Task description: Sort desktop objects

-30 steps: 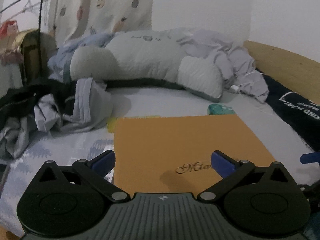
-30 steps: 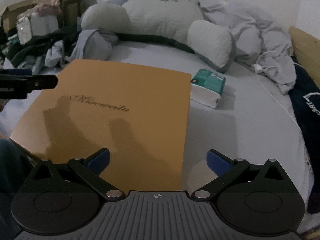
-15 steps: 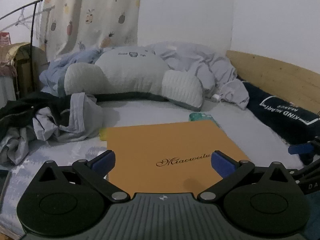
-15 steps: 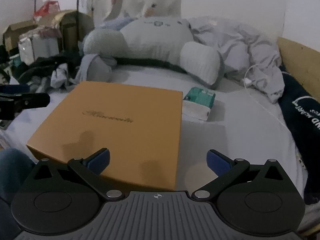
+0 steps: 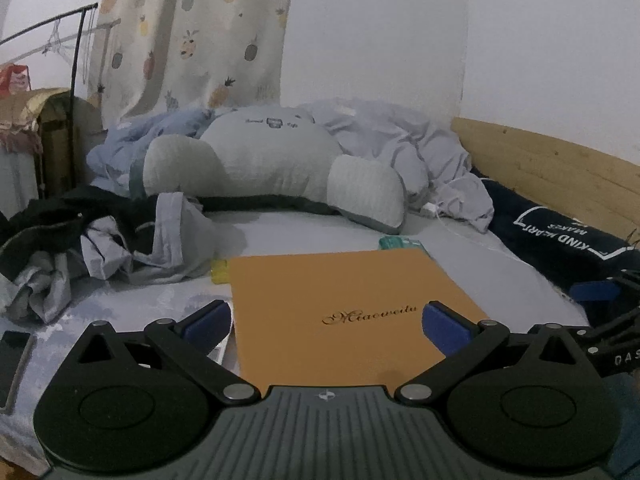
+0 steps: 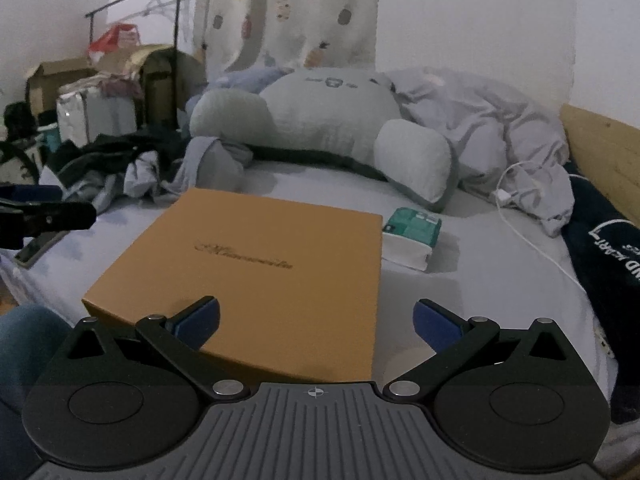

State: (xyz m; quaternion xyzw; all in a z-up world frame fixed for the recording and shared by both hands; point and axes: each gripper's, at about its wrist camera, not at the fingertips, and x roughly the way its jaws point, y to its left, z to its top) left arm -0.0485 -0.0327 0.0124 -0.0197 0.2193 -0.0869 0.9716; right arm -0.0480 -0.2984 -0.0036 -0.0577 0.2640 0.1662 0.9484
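A flat orange box (image 5: 344,304) with gold script lies on the bed; it also shows in the right wrist view (image 6: 264,272). A green and white pack (image 6: 412,236) lies at its far right corner, its edge showing in the left wrist view (image 5: 400,243). A small yellow item (image 5: 219,272) peeks out at the box's far left corner. A dark phone (image 5: 12,360) lies on the sheet at left. My left gripper (image 5: 326,326) is open and empty above the box's near edge. My right gripper (image 6: 316,324) is open and empty over the box's near right corner.
A large grey plush pillow (image 5: 272,168) and rumpled bedding (image 6: 500,140) lie at the back. Crumpled clothes (image 5: 100,240) sit at left. A dark cloth (image 5: 560,240) and a wooden bed board (image 5: 560,172) run along the right. A white charger cable (image 6: 520,216) trails across the sheet.
Both grippers have pulled back and tilted up from the orange box, so it looks smaller and more of the room shows. Both stay open.
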